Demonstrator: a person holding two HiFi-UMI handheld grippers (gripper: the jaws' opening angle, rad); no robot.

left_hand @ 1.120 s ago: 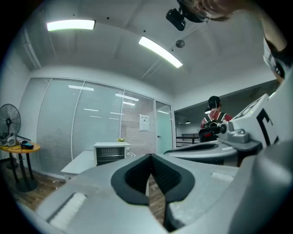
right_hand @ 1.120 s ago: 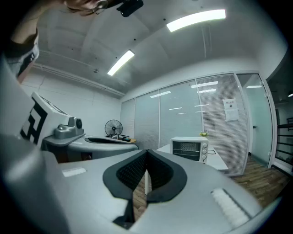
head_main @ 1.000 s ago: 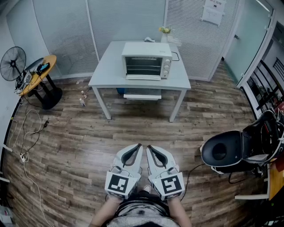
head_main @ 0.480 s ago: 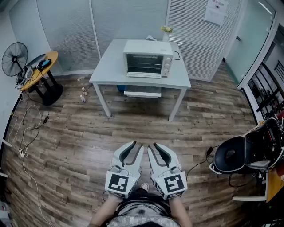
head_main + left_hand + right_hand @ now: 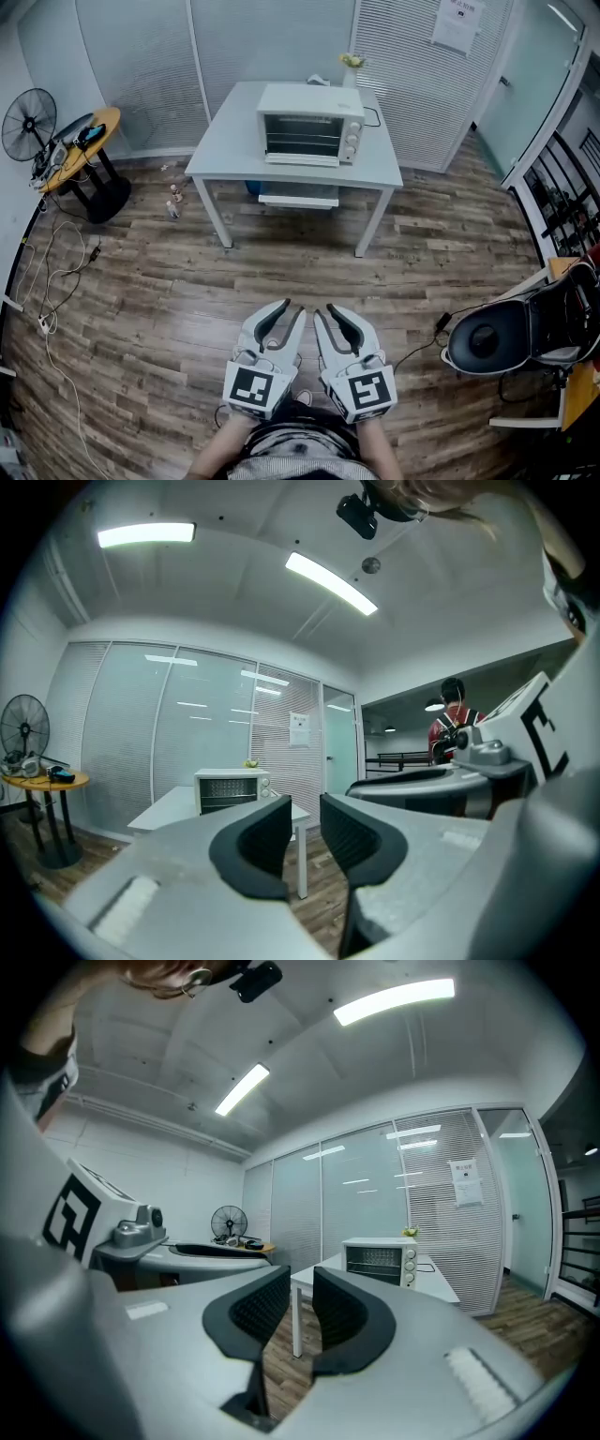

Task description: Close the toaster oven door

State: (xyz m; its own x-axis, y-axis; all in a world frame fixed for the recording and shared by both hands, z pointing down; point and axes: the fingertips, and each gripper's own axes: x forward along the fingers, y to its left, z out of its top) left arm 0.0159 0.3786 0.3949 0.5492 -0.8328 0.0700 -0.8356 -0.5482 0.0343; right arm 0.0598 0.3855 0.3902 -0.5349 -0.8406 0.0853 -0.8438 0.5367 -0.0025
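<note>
Across the room, where's the unit, and what's the door status? (Insp.)

Toaster oven (image 5: 310, 125) sits on white table (image 5: 234, 141), toward its back right, well apart from both grippers, w/ open wood floor (image 5: 187, 281) between. Door (image 5: 301, 161) looks dropped flat at the oven's front foot. I judge it not yet shut, though it's small at this range. (Op.)

Grippers? (Insp.)

Left gripper (image 5: 291, 309) and right gripper (image 5: 324, 310) are held level, side by side, low in the head view. Jaws on both have just been opening. Pads stand apart w/ nothing between, and no contact w/ anything. (Op.)

Rec. procedure? (Insp.)

First I'd close the gap, squaring up to the oven front. Then put one gripper under the door's free edge, lift thru the hinge arc, and press near top centre till it seats. No pinch needed, a push w/ the jaw tips should do. Keep the 2nd gripper clear, or steady the oven's top if it slides. Ease off at the end to avoid a slam. (Op.)
</note>
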